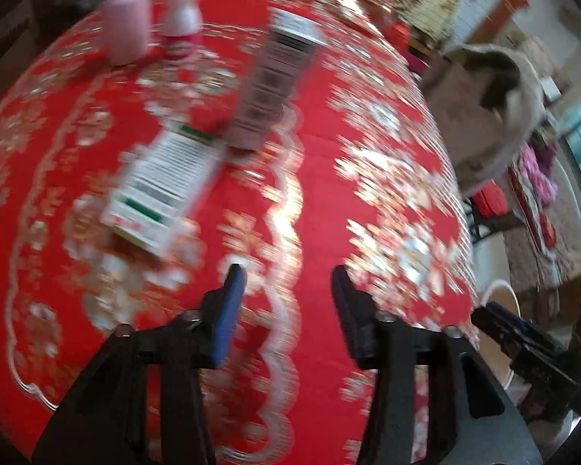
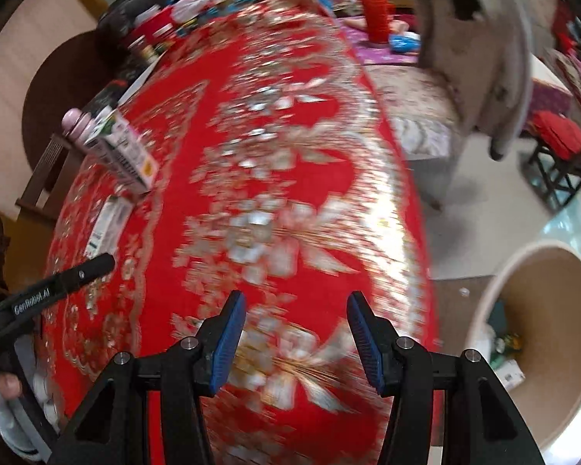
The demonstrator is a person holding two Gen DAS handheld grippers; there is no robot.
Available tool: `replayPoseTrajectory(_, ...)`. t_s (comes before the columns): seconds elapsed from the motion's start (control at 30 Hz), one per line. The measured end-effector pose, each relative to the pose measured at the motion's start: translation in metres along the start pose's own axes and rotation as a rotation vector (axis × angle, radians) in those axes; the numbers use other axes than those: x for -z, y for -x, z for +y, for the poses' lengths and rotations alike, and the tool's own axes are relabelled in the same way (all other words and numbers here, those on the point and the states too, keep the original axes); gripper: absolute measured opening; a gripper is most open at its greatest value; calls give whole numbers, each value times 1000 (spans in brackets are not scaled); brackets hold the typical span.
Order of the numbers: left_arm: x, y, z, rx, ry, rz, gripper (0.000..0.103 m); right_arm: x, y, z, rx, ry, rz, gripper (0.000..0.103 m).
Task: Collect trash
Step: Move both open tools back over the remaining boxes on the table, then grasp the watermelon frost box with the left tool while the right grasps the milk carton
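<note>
Red cloth with shiny silver and gold flower print covers the bench (image 1: 321, 162), and both views are smeared by motion blur, so fine detail cannot be read. Two cardboard cartons are left on the cloth toward the far left: a tall box with a barcode (image 1: 269, 81) is seen standing upright, and a flat box with green stripes and small print (image 1: 159, 186) lies just near of it. Farther left, a pink rounded bottle (image 1: 126, 25) and a small white bottle with a red label (image 1: 182, 19) stand side by side. Off the right edge of the bench, on the floor, a round bin with a pale rim and tan inner wall (image 2: 542, 333) is seen, with some scraps already lying inside. The left tongs (image 1: 286, 279) are held open with nothing between the blue ribbed pads, above bare cloth just near of the flat box. The right tongs (image 2: 296, 302) are likewise open and empty, over the near right part of the cloth, between the cartons and the bin. The risks are judged as follows: the upright carton, light and tall, could be toppled by a glancing pad; the flat box, thin against glossy cloth, could be pushed along rather than gripped; the bottles could be knocked if the reach runs too far left.
</note>
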State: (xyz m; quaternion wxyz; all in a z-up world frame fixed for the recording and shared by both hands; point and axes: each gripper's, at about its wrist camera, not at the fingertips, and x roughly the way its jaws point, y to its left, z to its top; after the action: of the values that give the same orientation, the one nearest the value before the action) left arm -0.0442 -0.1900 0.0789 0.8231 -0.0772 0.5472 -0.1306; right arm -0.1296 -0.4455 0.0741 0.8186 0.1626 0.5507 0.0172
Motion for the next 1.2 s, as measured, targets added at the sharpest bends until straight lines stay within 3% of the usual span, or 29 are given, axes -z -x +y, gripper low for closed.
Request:
replayPoseTrajectory(0.2, -25, -1, 56, -43, 49, -12, 50, -31, -19, 50, -35, 43, -6, 52)
replayPoseTrajectory(0.43, -33, -3, 80, -39, 50, 9, 50, -94, -15, 114, -137, 63, -96, 53)
replayPoseTrajectory(0.5, -35, -3, 83, -32, 53, 13, 50, -114, -15, 137, -159, 80, -123, 64)
replayPoseTrajectory(0.57, -37, -3, 86, -25, 55, 15, 50, -130, -16, 160, -174, 104, -138, 66)
replayPoseTrajectory(0.77, -39, -3, 90, -4, 56, 22, 50, -153, -50, 199, -168, 158, -85, 66)
replayPoseTrajectory(0.87, -40, -4, 91, 4, 57, 26, 50, -157, -64, 195, -130, 150, -56, 66)
replayPoseTrajectory(1.0, -42, -9, 90, 7, 55, 36, 50, -154, -62, 163, -136, 62, -59, 67)
replayPoseTrajectory(1.2, -47, -13, 84, 3, 40, 24, 50, -142, -51, 114, -65, -8, -49, 67)
